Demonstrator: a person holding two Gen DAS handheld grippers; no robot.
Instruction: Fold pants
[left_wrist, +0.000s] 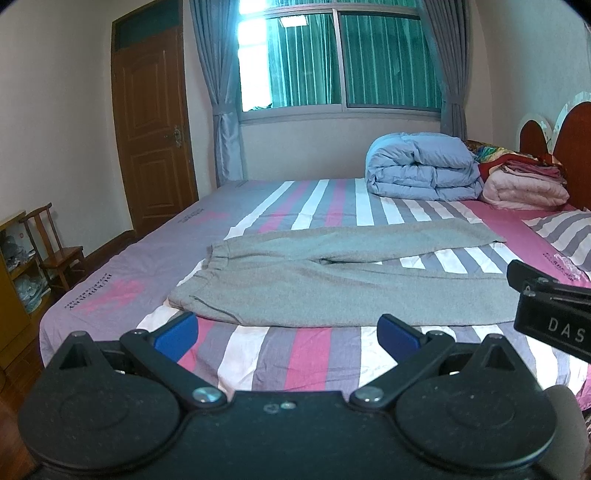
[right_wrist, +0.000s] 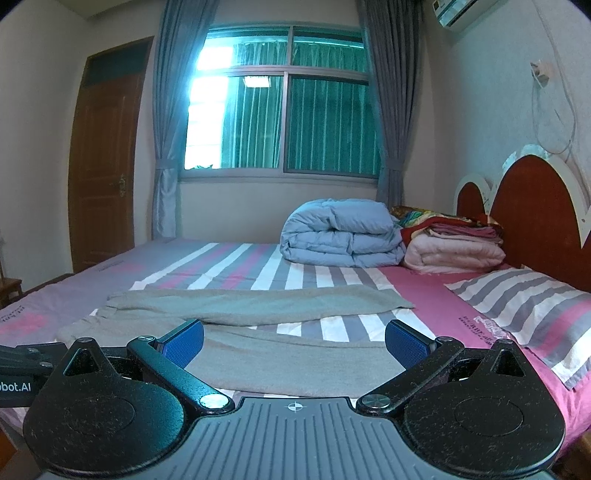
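Grey sweatpants (left_wrist: 325, 280) lie spread flat on the striped bed sheet (left_wrist: 280, 350), waistband to the left, the two legs running right and apart in a V. They also show in the right wrist view (right_wrist: 280, 354). My left gripper (left_wrist: 288, 338) is open and empty, held just short of the near edge of the pants by the waist end. My right gripper (right_wrist: 295, 343) is open and empty, over the near leg. Part of the right gripper's body (left_wrist: 550, 310) shows at the right of the left wrist view.
A folded blue duvet (right_wrist: 340, 238) and a stack of pink and red blankets (right_wrist: 454, 245) sit at the far side by the headboard (right_wrist: 532, 218). A striped pillow (right_wrist: 524, 310) lies at the right. A door (left_wrist: 151, 129) and a small wooden chair (left_wrist: 55, 251) stand at the left.
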